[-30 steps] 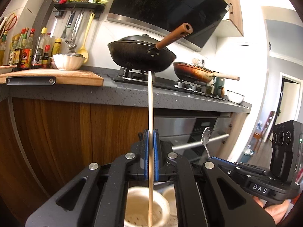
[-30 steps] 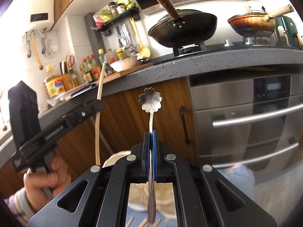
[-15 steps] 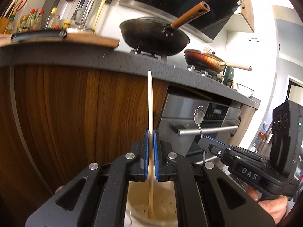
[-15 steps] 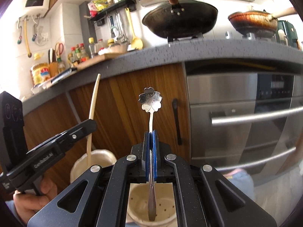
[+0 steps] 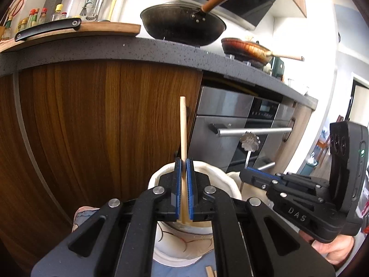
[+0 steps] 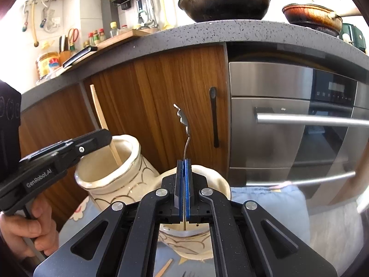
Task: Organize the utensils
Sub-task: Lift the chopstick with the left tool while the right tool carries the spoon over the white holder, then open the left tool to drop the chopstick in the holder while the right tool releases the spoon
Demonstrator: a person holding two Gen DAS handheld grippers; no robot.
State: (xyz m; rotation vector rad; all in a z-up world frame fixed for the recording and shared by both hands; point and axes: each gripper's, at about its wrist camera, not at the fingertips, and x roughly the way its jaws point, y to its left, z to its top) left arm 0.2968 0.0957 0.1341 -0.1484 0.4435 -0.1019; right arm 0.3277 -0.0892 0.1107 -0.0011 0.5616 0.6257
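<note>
Wooden cabinet doors [image 6: 161, 106] and a steel oven [image 6: 299, 127] rise behind two cream ceramic jars. The left gripper [image 5: 183, 168] clamps a chopstick [image 5: 183, 127] reaching into the left jar [image 6: 108, 173]; the right gripper [image 6: 183, 168] clamps a flower-ended spoon [image 6: 183, 121] over the right jar [image 6: 216, 177].

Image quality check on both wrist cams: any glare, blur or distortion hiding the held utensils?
Left wrist: heavy fisheye bowing of the counter edge, blown-out highlights on the right wall; the chopstick in the left gripper is sharp. Right wrist: same barrel distortion, overexposed upper-left corner, glare streaks on the oven; the metal spoon in the right gripper is crisp but thin, seen edge-on.
</note>
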